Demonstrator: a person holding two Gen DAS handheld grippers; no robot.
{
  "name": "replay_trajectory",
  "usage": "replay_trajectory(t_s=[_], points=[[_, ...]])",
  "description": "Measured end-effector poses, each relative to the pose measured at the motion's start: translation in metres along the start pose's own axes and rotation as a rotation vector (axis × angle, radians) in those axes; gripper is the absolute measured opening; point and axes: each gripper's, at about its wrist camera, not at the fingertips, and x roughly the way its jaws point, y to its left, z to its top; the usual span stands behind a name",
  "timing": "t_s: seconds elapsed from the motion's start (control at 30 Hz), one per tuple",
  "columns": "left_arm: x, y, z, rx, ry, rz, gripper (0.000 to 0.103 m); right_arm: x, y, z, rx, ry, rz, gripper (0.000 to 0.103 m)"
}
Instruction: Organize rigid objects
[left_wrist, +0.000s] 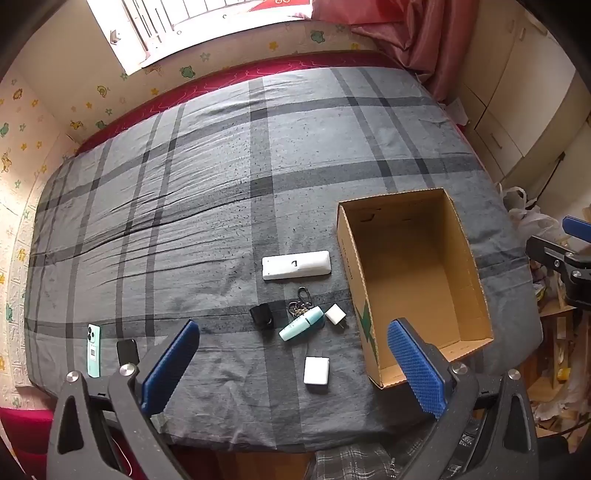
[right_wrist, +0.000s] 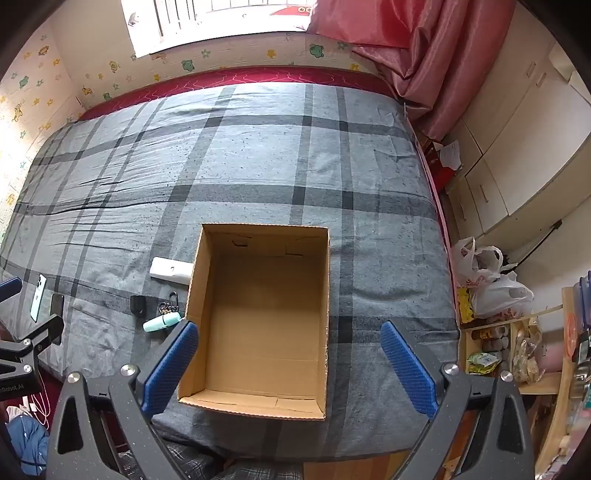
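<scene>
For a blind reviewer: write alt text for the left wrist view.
The open left gripper hovers over a grey plaid bed with small items beside an empty cardboard box: white remote, mint tube, keys, two white chargers.

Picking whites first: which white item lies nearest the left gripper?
The flat white square, alone in front of the left gripper; the plug and long bar lie farther.

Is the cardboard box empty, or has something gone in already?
Empty. The cardboard box shows only bare brown floor and walls in both views; the white remote and other small items lie outside it on the bedspread.
</scene>
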Motion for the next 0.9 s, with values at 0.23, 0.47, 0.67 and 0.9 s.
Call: replay_trajectory(t_s=[0.23, 0.47, 0.67, 0.9], points=[[-0.001, -0.0004, 0.0001, 0.006, 0.004, -0.002, 0.103, 0.001, -0.0005, 0.0007, 0.002, 0.001, 0.003, 0.101], [0.0046, 0.0035, -0.0036, 0.003, -0.001, -0.002, 0.103, 0.0016, -0.0003, 0.0018, 0.002, 0.005, 0.003, 0.101], [0.0036, 0.0004, -0.0019, 0.004, 0.002, -0.001, 0.103, 0.0016, -0.0005, 0.0022, 0.001, 0.003, 0.006, 0.101], [0.0027, 0.0004, 0.0002, 0.003, 0.004, 0.001, 0.103, 0.0027, -0.0007, 0.0034, 0.001, 0.004, 0.006, 0.101]])
